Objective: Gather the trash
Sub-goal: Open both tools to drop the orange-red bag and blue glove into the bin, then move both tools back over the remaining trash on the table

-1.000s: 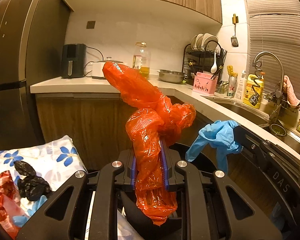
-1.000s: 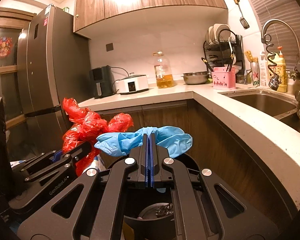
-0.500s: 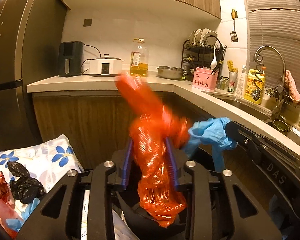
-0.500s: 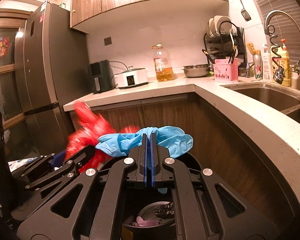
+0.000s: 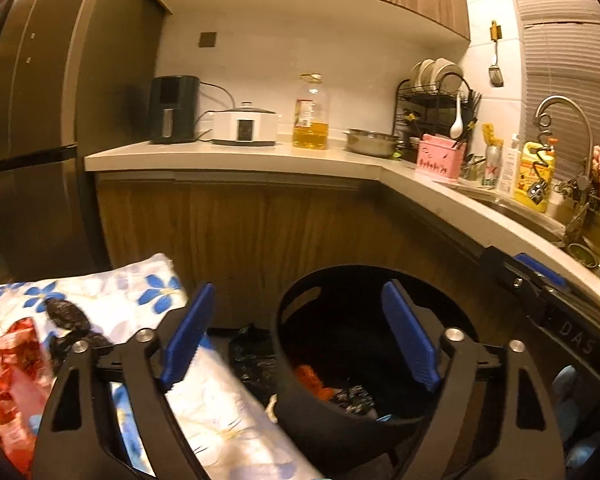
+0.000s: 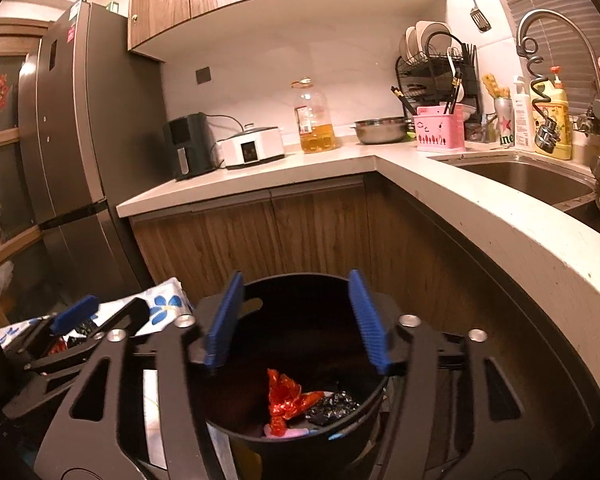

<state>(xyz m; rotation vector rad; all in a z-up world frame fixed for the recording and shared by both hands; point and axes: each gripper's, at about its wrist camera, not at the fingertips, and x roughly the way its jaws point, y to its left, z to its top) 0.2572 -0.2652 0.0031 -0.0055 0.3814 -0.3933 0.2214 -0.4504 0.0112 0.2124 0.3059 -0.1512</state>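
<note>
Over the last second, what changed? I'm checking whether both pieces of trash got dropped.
Both were let go. The left gripper released the red bag, which now lies in the black bin; its jaws are opening, nothing between them. The right gripper released the blue glove, not clearly visible now; its jaws are opening too, empty. Both grippers stay over the bin; the counter is unchanged.

Warm dim light, glare under cabinets, fisheye-bent edges, slight blur.

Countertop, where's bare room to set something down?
The countertop is bare between the white cooker and oil bottle, and along its front edge up to the sink. The corner by the pink holder is crowded.
</note>
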